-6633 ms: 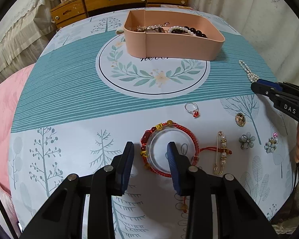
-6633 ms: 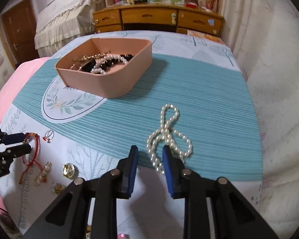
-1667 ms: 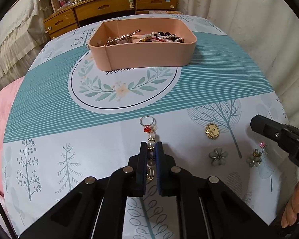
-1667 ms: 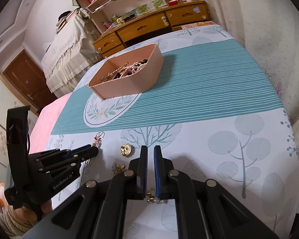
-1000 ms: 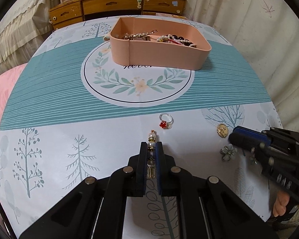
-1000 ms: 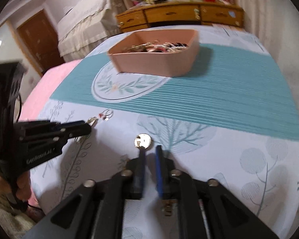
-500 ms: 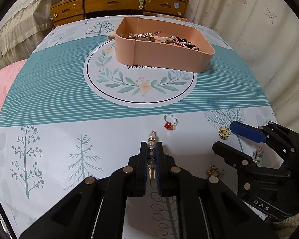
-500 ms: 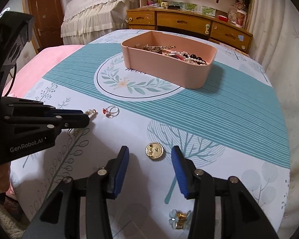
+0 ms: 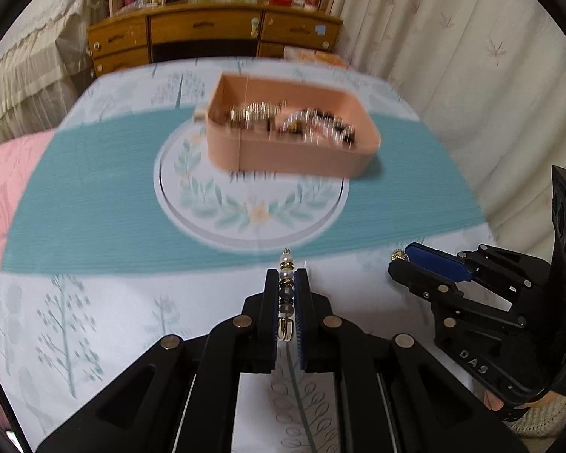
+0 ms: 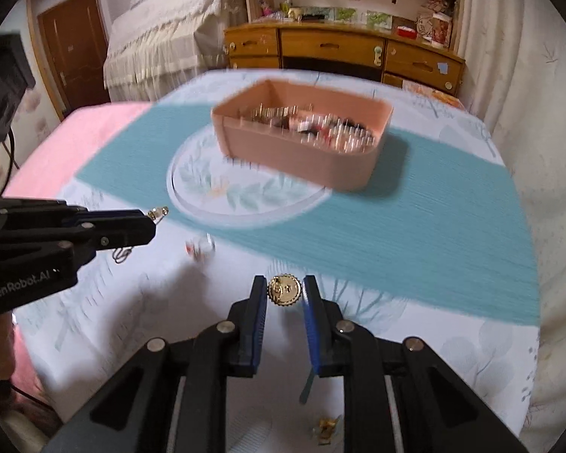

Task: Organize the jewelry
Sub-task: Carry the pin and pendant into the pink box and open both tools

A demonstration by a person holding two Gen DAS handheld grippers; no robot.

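A home bedroom: a bed (image 10: 162,34) under a lace-edged cover, a wooden dresser (image 10: 343,53) cluttered with trinkets, pale curtains (image 9: 452,68) and a brown door (image 10: 73,49).

Both views are evenly and softly lit, with no glare seen. The counter (image 9: 94,196) and the box (image 9: 294,151) are smeared by motion blur in both views, while the tongs close to each lens are kept sharp. Straight lines are bowed by the fisheye, black corners frame each view, and a soft shadow is cast beside the box.
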